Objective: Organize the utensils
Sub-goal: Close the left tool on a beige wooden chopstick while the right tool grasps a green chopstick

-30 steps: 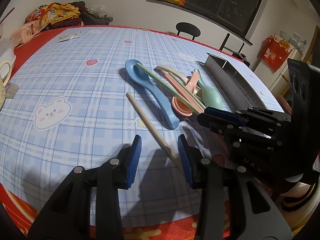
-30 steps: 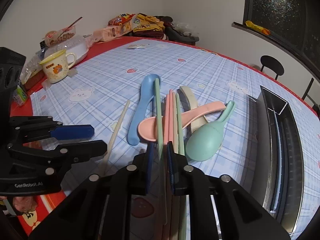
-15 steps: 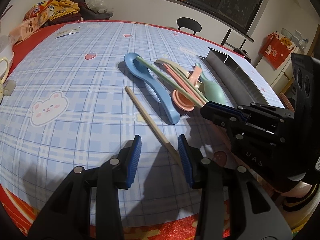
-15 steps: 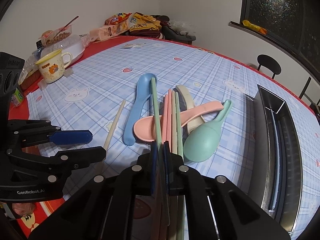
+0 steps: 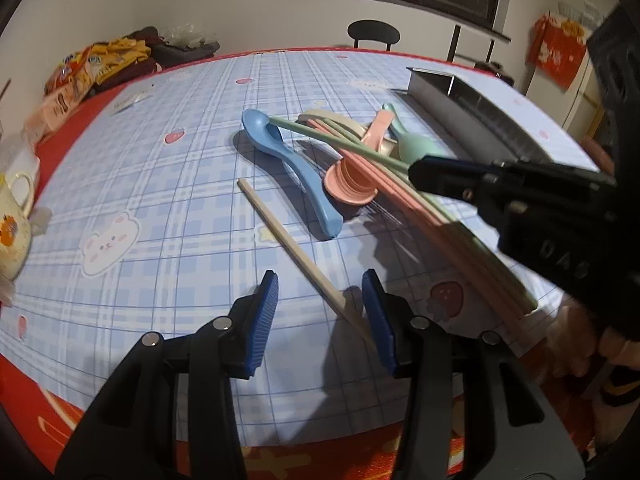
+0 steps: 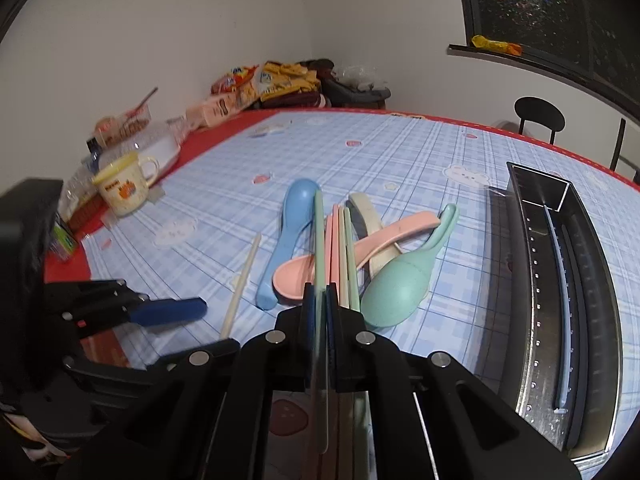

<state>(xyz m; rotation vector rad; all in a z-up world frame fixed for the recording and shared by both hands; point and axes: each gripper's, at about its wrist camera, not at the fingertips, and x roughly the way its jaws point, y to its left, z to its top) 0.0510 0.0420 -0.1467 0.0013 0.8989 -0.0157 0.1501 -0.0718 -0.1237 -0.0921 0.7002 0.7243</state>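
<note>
My right gripper (image 6: 320,298) is shut on a green chopstick (image 6: 319,240), whose far tip rests on the bowl of a blue spoon (image 6: 292,232). Beside it lie pink and green chopsticks (image 6: 340,252), a pink spoon (image 6: 304,276), a green spoon (image 6: 396,288) and a cream spoon (image 6: 366,212). My left gripper (image 5: 322,316) hovers low over the table with its jaws opening. The near end of a beige chopstick (image 5: 288,240) lies between its pads, untouched. The right gripper (image 5: 444,172) shows at the right of the left wrist view.
A long metal tray (image 6: 592,280) at the right holds one pale blue chopstick (image 6: 558,300). A yellow cup (image 6: 124,192), containers and snack bags (image 6: 260,80) crowd the table's far left. A black chair (image 6: 538,114) stands behind. A hand (image 5: 576,340) is at the near edge.
The right jaws have narrowed fully onto the green chopstick. The left jaws have spread a little wider, and the left gripper has shifted sideways along the beige chopstick's near end.
</note>
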